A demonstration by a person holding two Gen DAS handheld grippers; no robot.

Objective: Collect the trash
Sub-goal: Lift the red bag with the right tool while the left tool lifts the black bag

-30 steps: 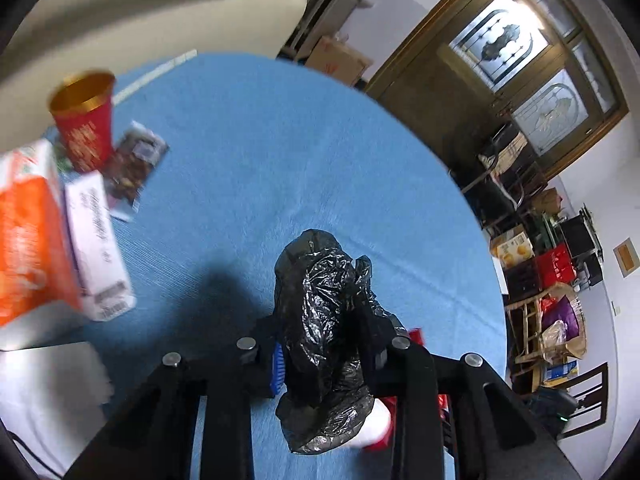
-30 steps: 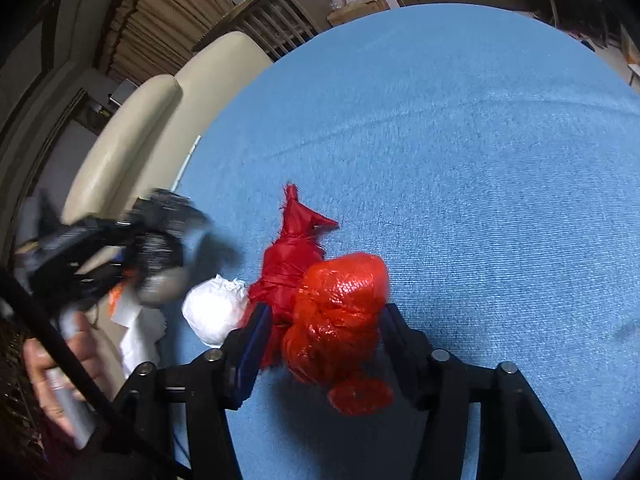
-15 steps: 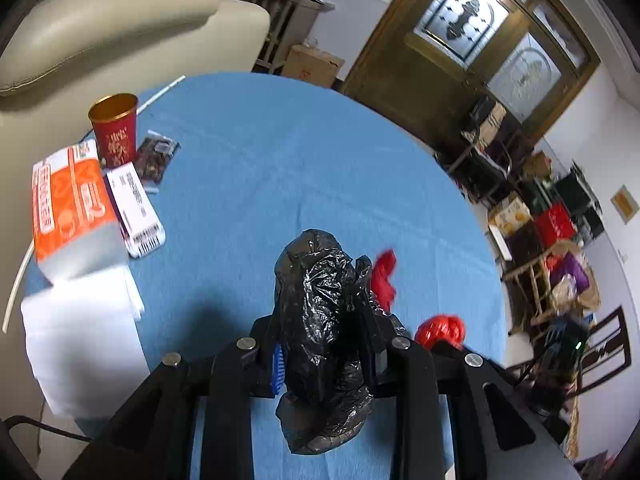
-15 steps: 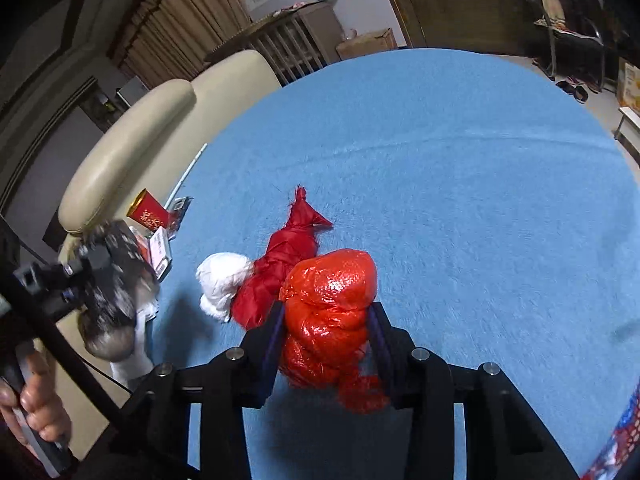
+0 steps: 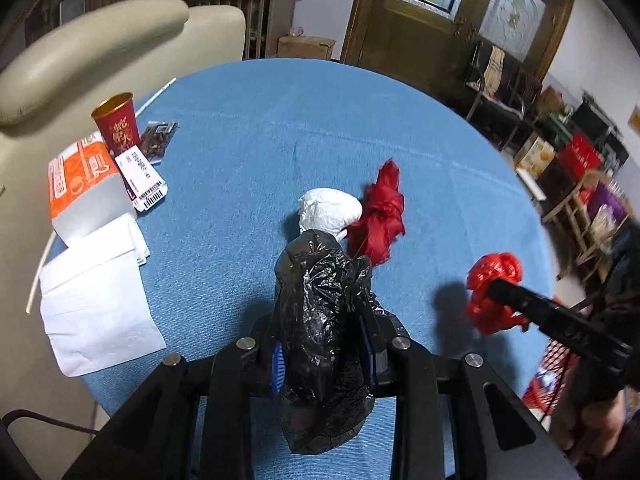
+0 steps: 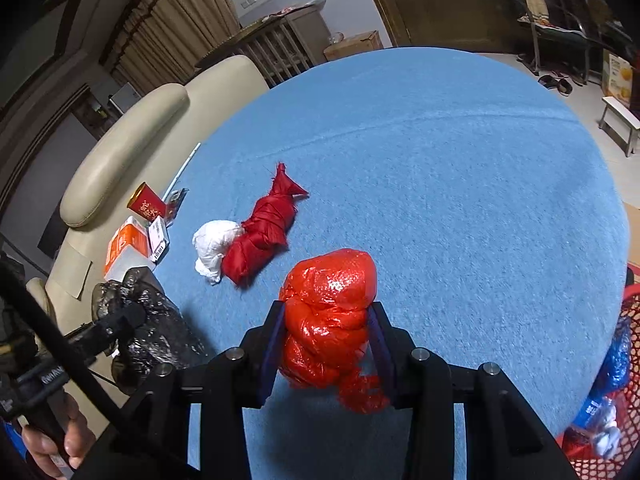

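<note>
Blue worktop: both grippers' fingers clamp crumpled bags, black left, red right; keep squeezing toward the red mesh basket at four o'clock.

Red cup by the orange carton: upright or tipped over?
Upright. The red cup stands on its base on the blue table, gold rim facing up, beside the orange carton.

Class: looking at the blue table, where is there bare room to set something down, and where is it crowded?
Bare: the far half of the blue table, beyond the red bundle and white wad. Crowded: the edge by the sofa, with red cup, orange carton and napkins.
</note>
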